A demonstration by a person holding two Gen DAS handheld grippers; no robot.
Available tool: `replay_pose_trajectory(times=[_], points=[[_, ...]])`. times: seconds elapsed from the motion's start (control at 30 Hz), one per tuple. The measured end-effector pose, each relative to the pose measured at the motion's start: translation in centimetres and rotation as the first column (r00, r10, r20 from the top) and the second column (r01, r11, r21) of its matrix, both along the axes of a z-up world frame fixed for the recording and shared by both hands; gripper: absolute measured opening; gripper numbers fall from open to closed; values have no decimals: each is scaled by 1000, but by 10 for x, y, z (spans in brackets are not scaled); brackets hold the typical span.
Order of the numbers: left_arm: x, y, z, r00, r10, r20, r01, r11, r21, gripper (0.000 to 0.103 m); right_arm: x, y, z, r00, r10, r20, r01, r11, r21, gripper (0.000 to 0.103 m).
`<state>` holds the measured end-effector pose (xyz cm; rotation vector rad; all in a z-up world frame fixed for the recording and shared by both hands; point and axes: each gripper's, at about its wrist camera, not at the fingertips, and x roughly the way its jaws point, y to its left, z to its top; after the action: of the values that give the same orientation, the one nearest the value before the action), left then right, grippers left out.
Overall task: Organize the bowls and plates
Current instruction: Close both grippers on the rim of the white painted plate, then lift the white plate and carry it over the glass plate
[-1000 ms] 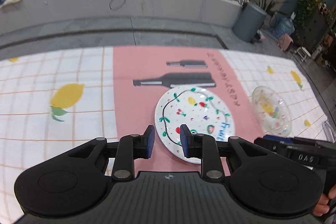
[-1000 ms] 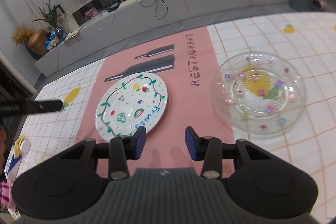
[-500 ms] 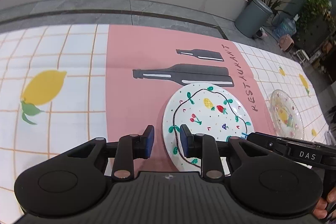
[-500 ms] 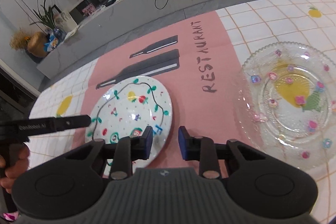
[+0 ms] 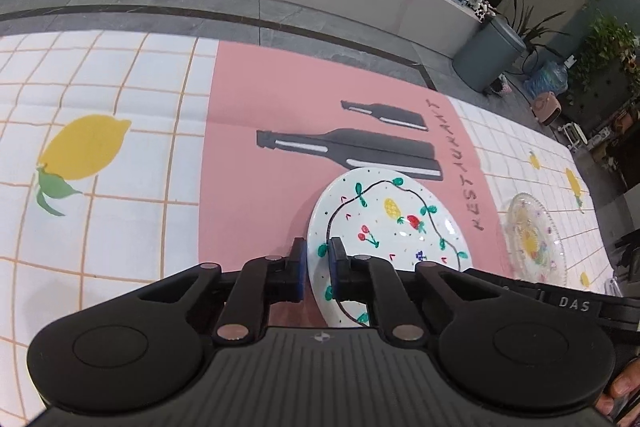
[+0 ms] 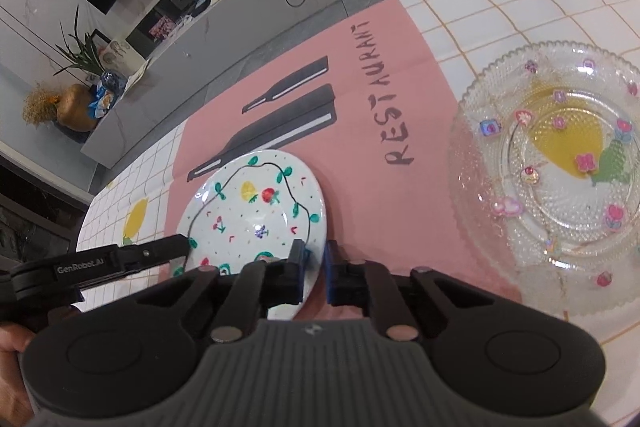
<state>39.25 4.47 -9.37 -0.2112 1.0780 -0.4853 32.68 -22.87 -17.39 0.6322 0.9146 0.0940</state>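
The painted ceramic plate (image 5: pixel 390 227) lies on the pink placemat (image 5: pixel 260 107), well apart from the glass plate (image 6: pixel 560 163). Its rim is pinched at 2 points by the left gripper (image 5: pixel 318 269) and right gripper (image 6: pixel 314 267), jaws just closed. It is judged rigid, glazed, slippery and breakable; rim holds are advised.

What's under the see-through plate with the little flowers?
Through the glass plate you can see the tablecloth: a printed yellow lemon with a green leaf, and some white squares. Nothing else shows underneath it.
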Motion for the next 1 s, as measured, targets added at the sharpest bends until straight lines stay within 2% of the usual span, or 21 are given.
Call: replay_pose_trajectory(times=[0.2,0.4,0.7,0.87,1.0], points=[[-12,7,29,1000,-1,25,2,1000,-27,12,-15,-2,12,1000,-10,8,10,998,69,8],[-42,1,78,996,-19,82,22,999,-43,12,-49,-7,42,998,-35,57,28,992,120,8],[-122,-33,146,982,-44,181,58,996,-69,12,-130,-36,94,984,-82,161,56,986,156,9],[-170,-60,154,986,-36,163,51,995,-87,11,-183,-63,108,978,-87,191,60,988,141,9],[-200,-73,144,993,-27,119,45,987,-152,9,-220,-84,108,976,-101,193,77,989,125,9]])
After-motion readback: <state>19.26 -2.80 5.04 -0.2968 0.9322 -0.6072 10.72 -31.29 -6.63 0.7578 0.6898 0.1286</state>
